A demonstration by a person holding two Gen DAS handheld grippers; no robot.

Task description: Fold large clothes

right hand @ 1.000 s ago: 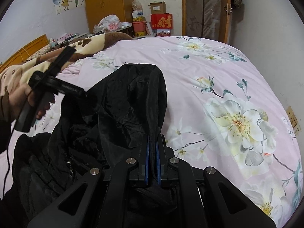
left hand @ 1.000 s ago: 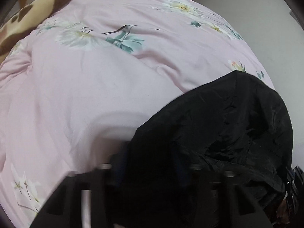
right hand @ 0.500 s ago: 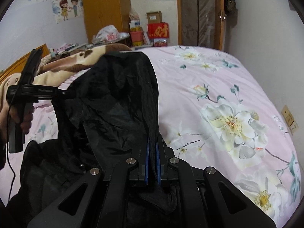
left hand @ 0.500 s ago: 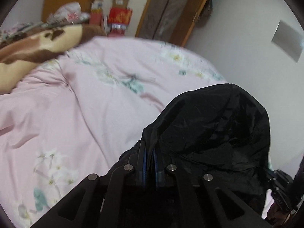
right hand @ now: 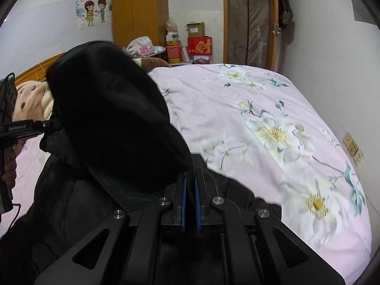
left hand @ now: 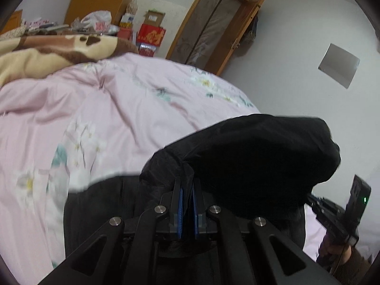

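Note:
A large black hooded jacket (left hand: 249, 161) hangs lifted above the pink flowered bed cover (left hand: 95, 118), its hood stretched between my two grippers. My left gripper (left hand: 187, 180) is shut, with a fold of the jacket's edge pinched between its blue pads. In the right wrist view the jacket (right hand: 106, 123) fills the left half, and my right gripper (right hand: 190, 173) is shut on its other edge. The left gripper (right hand: 51, 124) shows there at the far left, gripping the cloth. The right gripper (left hand: 315, 201) appears at the lower right of the left wrist view. The jacket's body droops below the fingers.
A brown and beige blanket (left hand: 47, 49) lies at the head of the bed cover (right hand: 237, 118). Behind it stand a wooden wardrobe (right hand: 140, 11), stacked boxes (right hand: 199, 46) and a door (right hand: 249, 23). A wall with a socket (right hand: 353, 148) runs along the bed's right side.
My left gripper closed on the jacket's edge, then both grippers rose and pulled apart. The hood came off the bed and now hangs taut between them.

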